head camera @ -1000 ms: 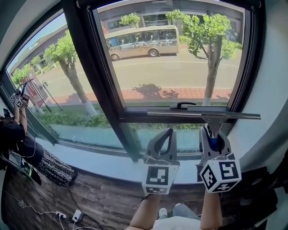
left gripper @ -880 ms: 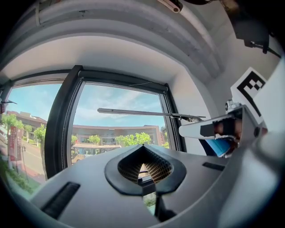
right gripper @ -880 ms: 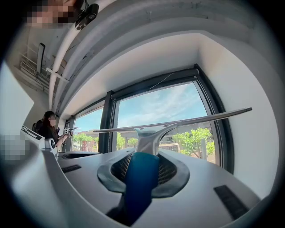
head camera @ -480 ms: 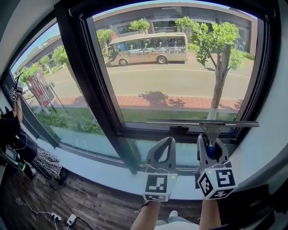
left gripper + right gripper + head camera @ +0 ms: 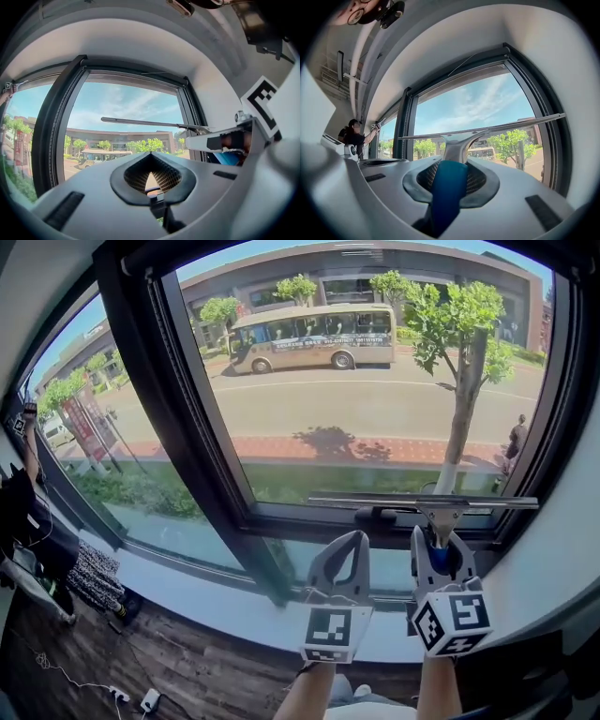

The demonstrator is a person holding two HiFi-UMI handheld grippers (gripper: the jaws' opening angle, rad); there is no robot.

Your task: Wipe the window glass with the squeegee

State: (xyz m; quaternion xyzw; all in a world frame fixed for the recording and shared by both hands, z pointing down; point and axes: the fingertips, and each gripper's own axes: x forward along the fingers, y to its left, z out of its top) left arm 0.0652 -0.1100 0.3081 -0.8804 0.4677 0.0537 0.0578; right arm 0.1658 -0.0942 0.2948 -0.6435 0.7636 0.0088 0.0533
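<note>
Right gripper (image 5: 439,542) clamping squeegee (image 5: 487,503), blade low against window glass (image 5: 375,399), left gripper (image 5: 349,542) alongside

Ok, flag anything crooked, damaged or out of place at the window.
Nothing stands out. The squeegee lies roughly level across the foot of the pane, its blue handle clamped in the right gripper. The left gripper is shut and empty. The pane shows no crack.

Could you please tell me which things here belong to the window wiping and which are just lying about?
For the job:
squeegee, gripped by the right tongs
window glass

Lying about:
white power strip on the floor
speckled fabric bundle at the left
left tongs, shut and empty
</note>
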